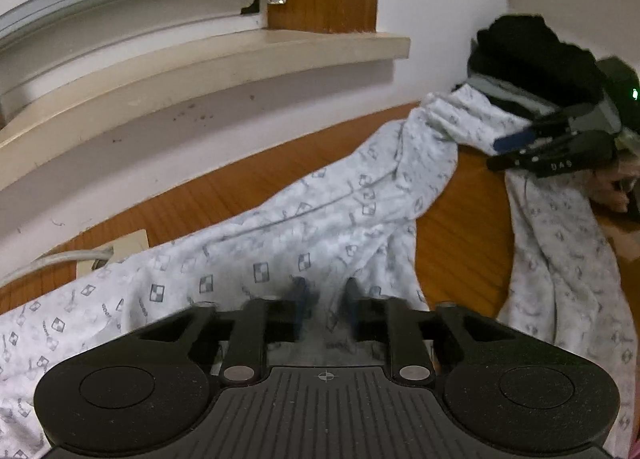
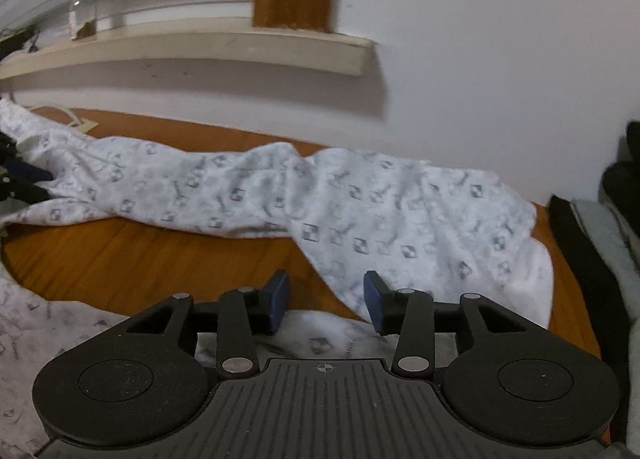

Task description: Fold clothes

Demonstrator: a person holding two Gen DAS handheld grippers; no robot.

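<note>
A white garment with a grey square print [image 1: 320, 227] lies stretched across the wooden table [image 1: 460, 227]. My left gripper [image 1: 325, 305] has its jaws a little apart over the cloth, with fabric between the pads. In the right wrist view the same garment [image 2: 400, 203] runs from left to right. My right gripper [image 2: 326, 301] is open just above the garment's near edge. The right gripper also shows in the left wrist view [image 1: 508, 151] at the garment's far end. The left gripper shows at the left edge of the right wrist view [image 2: 24, 183], with cloth bunched at its tips.
A stack of folded dark and grey clothes [image 1: 532, 59] sits at the far right by the wall, also in the right wrist view [image 2: 592, 243]. A window sill [image 1: 200, 71] runs along the back wall. A cable and socket [image 1: 100, 255] lie on the table at the left.
</note>
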